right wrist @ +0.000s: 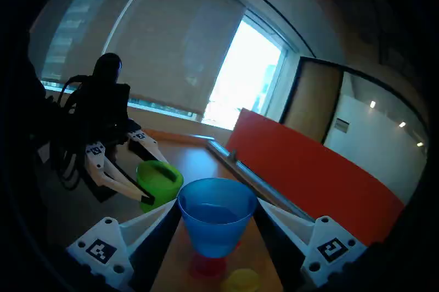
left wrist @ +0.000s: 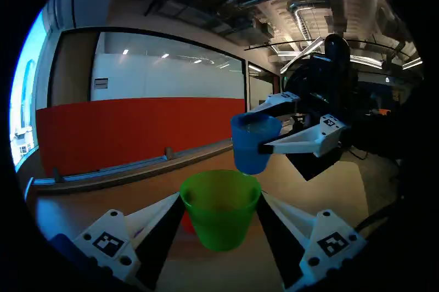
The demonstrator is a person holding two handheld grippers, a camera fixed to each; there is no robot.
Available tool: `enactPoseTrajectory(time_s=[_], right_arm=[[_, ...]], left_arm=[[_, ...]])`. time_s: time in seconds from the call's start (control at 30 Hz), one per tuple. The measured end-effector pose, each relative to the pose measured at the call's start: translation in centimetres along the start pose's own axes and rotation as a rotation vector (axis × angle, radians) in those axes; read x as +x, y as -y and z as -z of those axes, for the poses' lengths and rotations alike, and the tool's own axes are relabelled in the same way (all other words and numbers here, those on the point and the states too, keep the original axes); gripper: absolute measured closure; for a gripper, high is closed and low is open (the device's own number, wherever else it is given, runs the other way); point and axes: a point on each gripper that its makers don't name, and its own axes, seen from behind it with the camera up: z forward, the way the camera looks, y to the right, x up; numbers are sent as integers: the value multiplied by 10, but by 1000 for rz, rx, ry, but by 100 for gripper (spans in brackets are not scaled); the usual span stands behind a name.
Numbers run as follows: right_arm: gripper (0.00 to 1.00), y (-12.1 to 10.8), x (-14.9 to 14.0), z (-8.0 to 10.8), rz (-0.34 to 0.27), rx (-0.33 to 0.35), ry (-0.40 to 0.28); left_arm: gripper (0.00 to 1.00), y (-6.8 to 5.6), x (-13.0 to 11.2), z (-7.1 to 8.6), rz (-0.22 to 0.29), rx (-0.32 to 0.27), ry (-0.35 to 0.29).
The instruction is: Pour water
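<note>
Green cup (left wrist: 220,212), seemingly empty, pinched by left gripper (left wrist: 219,200) jaws; right gripper (right wrist: 217,205) jaws pinch blue cup (right wrist: 217,220), upright, water inside; nothing poured yet.

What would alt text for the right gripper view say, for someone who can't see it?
A blue cup holding water is gripped by the right hand-held gripper, close to the camera. Beyond it to the left, the left hand-held gripper grips a green cup over a wooden table, with a bright window behind.
</note>
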Motion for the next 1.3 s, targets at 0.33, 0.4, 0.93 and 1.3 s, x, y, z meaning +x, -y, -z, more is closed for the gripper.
enactPoseTrajectory(time_s=[0.33,0.4,0.93,1.3], right_arm=[[8,-2,10,-11,70,18,15],[8,-2,12,-13,86,22,17],[9,1,27,-31,234,50,40],[9,0,42,-41,323,52,32]], left_arm=[[14,0,2,1,1,-2,-4],[14,-1,2,0,1,-2,-5],[14,0,2,-2,3,-3,-4],[14,-2,2,-3,1,-7,-3]])
